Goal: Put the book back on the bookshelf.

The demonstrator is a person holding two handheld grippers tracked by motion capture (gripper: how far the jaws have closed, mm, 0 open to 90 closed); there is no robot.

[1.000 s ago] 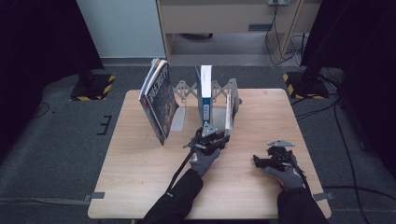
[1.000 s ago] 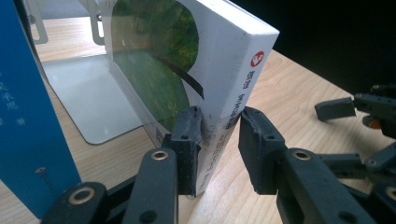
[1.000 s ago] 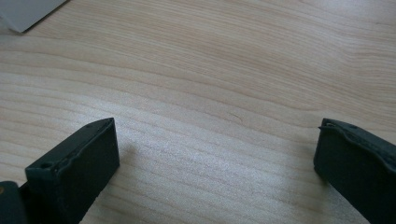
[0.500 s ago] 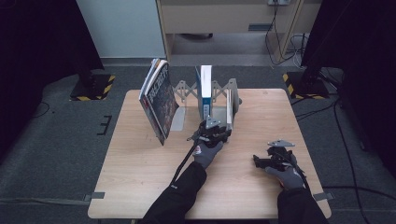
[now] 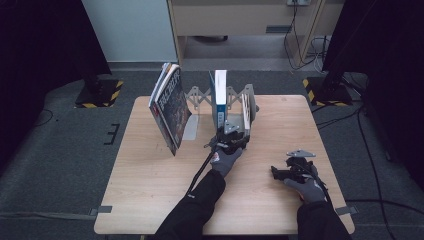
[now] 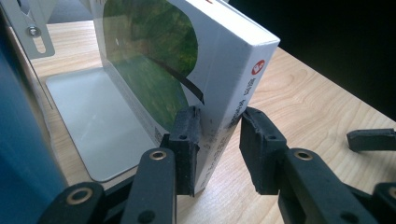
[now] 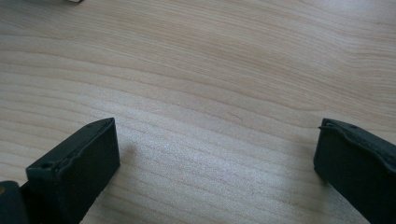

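While upright, white book (image 6: 224, 70) spine sits between left jaws.

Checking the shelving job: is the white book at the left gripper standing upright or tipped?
Upright: the white book stands on its bottom edge on the table, spine between the left gripper jaws.

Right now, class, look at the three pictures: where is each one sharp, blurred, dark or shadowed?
High view: table evenly lit, surroundings nearly black. Left gripper view: white book spine sharp, its green cover and the blue book at the left edge soft. Right gripper view: wood grain crisp, a faint shadow beside the near jaw.
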